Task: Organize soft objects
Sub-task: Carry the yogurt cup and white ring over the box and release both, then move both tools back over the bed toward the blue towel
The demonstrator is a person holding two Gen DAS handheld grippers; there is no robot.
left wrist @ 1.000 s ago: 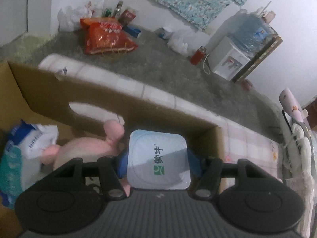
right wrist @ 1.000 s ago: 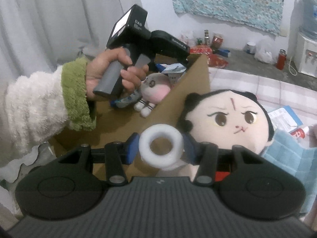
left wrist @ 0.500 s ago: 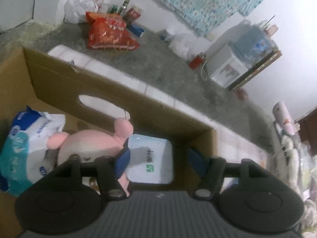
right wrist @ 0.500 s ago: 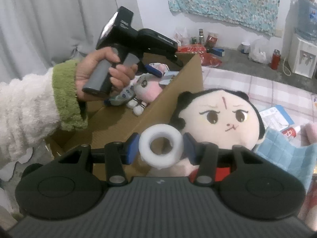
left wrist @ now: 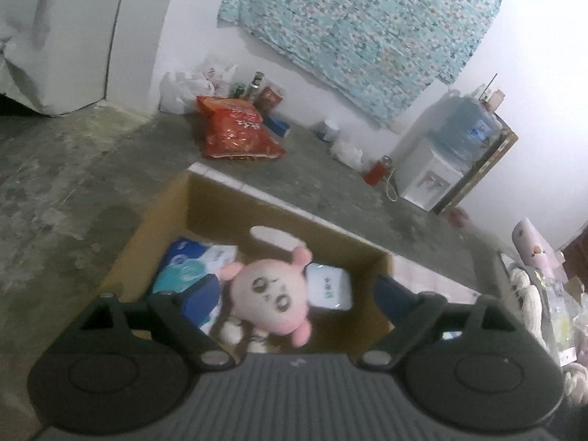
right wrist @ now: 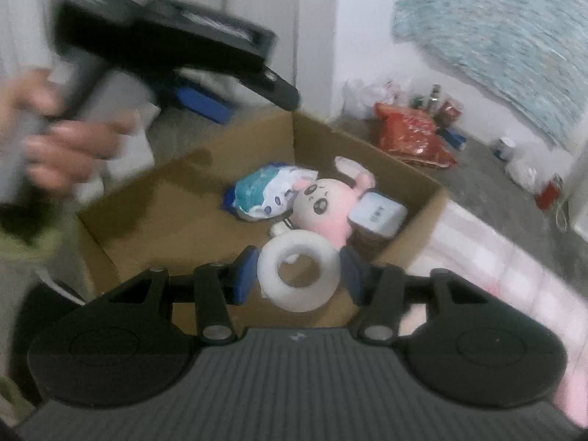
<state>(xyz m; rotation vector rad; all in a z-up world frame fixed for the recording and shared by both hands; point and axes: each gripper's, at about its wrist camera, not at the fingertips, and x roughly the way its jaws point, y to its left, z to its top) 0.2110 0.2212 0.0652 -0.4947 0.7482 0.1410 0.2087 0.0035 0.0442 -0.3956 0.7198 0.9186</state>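
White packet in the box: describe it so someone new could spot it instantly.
Find the open cardboard box on the floor. Three things lie at its far end in a row: a blue-white bag, a pink plush and the white packet. The packet is the flat, square one with a small green mark, tucked against the plush nearest the box corner.

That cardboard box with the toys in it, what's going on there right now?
A person is packing soft things into the cardboard box. A pink plush toy, a blue-and-white packet and a white tissue pack already lie inside. The left gripper is above the box, its jaws just opened and empty. The right gripper holds a white ring over the box.
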